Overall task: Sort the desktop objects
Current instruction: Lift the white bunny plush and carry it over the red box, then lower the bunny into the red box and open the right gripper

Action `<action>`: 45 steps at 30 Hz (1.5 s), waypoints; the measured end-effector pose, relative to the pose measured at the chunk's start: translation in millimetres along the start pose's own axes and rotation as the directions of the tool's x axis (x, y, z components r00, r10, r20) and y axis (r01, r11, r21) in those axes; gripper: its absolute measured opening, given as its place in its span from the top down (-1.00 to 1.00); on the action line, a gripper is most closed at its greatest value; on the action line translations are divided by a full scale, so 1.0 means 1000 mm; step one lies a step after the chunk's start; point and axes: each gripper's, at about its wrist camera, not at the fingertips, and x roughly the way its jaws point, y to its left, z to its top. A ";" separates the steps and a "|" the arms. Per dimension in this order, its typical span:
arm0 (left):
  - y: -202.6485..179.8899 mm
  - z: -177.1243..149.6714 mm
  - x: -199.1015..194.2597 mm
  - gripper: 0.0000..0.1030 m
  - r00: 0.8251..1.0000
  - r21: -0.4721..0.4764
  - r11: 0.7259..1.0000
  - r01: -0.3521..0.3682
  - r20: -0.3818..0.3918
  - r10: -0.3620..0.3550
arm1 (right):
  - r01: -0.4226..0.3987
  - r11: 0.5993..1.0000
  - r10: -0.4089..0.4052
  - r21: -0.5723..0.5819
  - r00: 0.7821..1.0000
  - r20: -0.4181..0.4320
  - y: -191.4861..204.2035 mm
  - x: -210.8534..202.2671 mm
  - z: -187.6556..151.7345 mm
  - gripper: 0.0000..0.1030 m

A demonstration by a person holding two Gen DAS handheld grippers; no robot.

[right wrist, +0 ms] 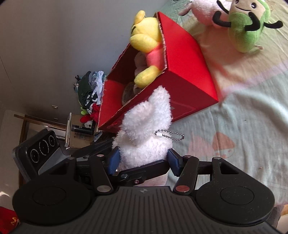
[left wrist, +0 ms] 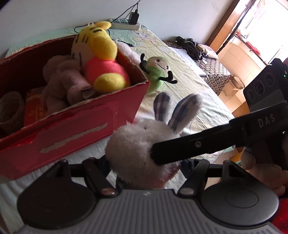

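Note:
A white plush bunny [left wrist: 133, 149] with striped ears hangs just in front of the red cardboard box [left wrist: 81, 126]. My left gripper [left wrist: 144, 169] is shut on its lower body, fingertips hidden in the fur. The right gripper's black finger [left wrist: 198, 144] presses into the bunny's side from the right. In the right wrist view the bunny [right wrist: 144, 126], with a bead chain, sits squeezed between the blue pads [right wrist: 113, 160] of my right gripper [right wrist: 144, 160]. The left gripper's finger [right wrist: 144, 172] crosses under it. The box [right wrist: 189, 72] holds a yellow bear [left wrist: 104, 54] and a greyish-pink plush [left wrist: 63, 81].
A green plush with black arms [left wrist: 158, 70] [right wrist: 246, 27] lies on the bed sheet beyond the box, beside a pale pink plush [right wrist: 203, 9]. A power strip [left wrist: 126, 24] lies at the bed's far end. The bed edge drops to tiled floor on the right.

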 end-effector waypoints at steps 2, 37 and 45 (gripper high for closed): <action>0.008 -0.003 -0.012 -0.40 1.000 0.003 1.000 -0.006 0.014 0.006 | -0.008 1.000 0.008 -0.021 1.000 -0.004 0.013 0.006 -0.003 -0.14; 0.121 0.082 -0.044 -0.47 0.937 -0.163 0.985 -0.056 0.331 0.108 | -0.034 0.952 0.067 -0.303 0.993 0.098 0.085 0.097 0.127 -0.13; 0.151 0.086 -0.015 -0.47 0.948 -0.261 0.963 -0.069 0.284 0.145 | -0.035 0.956 0.046 -0.290 0.999 0.029 0.067 0.126 0.148 -0.13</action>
